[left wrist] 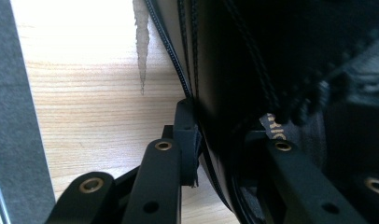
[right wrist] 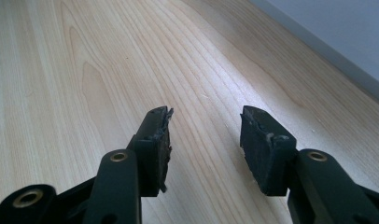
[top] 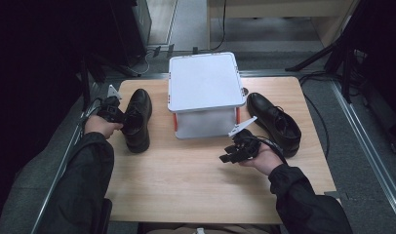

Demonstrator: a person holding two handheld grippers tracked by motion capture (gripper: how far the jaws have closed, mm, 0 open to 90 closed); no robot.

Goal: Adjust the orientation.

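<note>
A pale wooden desk (top: 186,170) stands on a grey floor in a dim room, with a white lidded box (top: 205,92) at its far middle. Left of the box, the left tongs (top: 119,117) grip the side wall of a black shoe (top: 137,119) at its opening, one jaw outside the leather and one inside. In front of the box's right corner, the right tongs (top: 228,157) hang open over bare wood, holding nothing. Right of the box lies the other black shoe (top: 276,124).
</note>
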